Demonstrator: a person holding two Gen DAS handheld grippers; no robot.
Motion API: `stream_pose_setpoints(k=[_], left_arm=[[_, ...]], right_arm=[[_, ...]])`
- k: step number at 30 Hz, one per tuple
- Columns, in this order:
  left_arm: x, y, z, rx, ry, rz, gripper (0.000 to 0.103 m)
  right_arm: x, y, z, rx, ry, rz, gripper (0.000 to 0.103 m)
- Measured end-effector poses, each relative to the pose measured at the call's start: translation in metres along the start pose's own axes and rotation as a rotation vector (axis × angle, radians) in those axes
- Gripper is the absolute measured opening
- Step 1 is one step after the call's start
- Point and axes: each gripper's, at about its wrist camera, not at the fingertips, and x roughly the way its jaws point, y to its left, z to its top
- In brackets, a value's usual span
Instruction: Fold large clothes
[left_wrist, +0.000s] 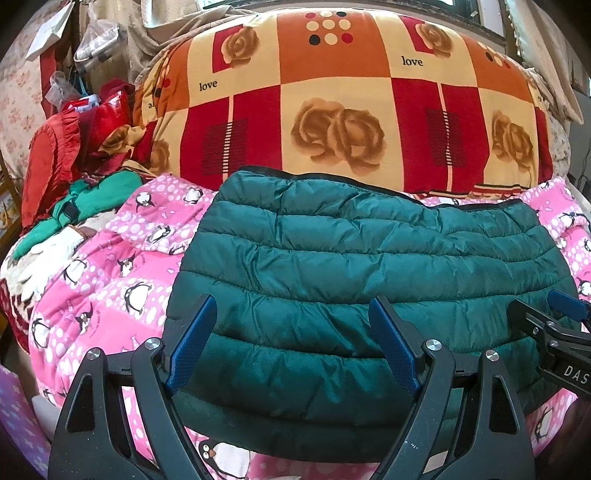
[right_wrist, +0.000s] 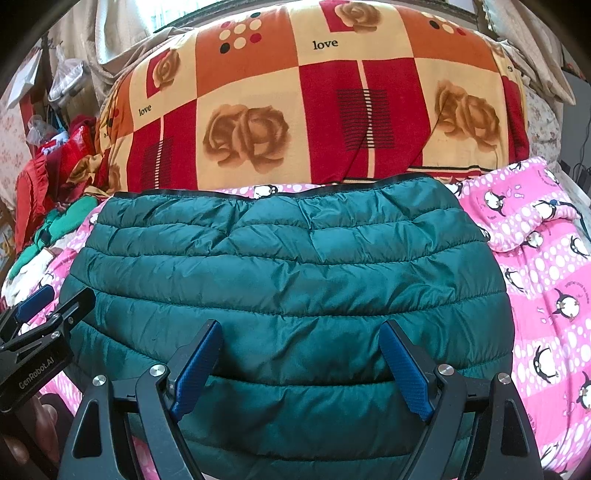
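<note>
A dark teal quilted puffer jacket (left_wrist: 362, 266) lies folded into a wide block on the pink penguin bedspread (left_wrist: 110, 280); it also shows in the right wrist view (right_wrist: 288, 273). My left gripper (left_wrist: 291, 306) hovers open and empty over the jacket's near left part. My right gripper (right_wrist: 301, 332) hovers open and empty over its near middle. The right gripper also shows at the right edge of the left wrist view (left_wrist: 546, 314), and the left gripper at the left edge of the right wrist view (right_wrist: 48, 299).
A big orange, red and cream rose-print quilt (left_wrist: 332, 110) is piled behind the jacket. Red and green clothes (left_wrist: 74, 177) are heaped at the far left. The pink bedspread (right_wrist: 546, 277) spreads to the right of the jacket.
</note>
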Motion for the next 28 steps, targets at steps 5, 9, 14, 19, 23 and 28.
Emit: stream_pose_setpoints(k=[5, 9, 14, 19, 23, 28], left_arm=[[0.0005, -0.0013, -0.0001, 0.002, 0.002, -0.002, 0.085], [0.0015, -0.0019, -0.0004, 0.004, 0.005, -0.004, 0.084], [0.0017, -0.0026, -0.0006, 0.003, 0.003, -0.004, 0.085], [0.0028, -0.0026, -0.0002, 0.005, 0.008, -0.007, 0.085], [0.0037, -0.0015, 0.0003, 0.002, 0.007, -0.016, 0.085], [0.0037, 0.0034, 0.0035, -0.001, -0.006, -0.015, 0.085]], right_arm=[[-0.0001, 0.0004, -0.0001, 0.001, 0.001, 0.0, 0.085], [0.0006, -0.0006, -0.0001, 0.001, 0.002, 0.0, 0.085], [0.0024, -0.001, 0.0009, 0.002, 0.002, 0.001, 0.085], [0.0029, -0.0012, 0.0008, 0.002, 0.004, 0.001, 0.085], [0.0025, -0.0009, 0.0008, 0.002, 0.003, 0.001, 0.085], [0.0035, -0.0013, 0.0011, 0.0, 0.004, -0.003, 0.085]])
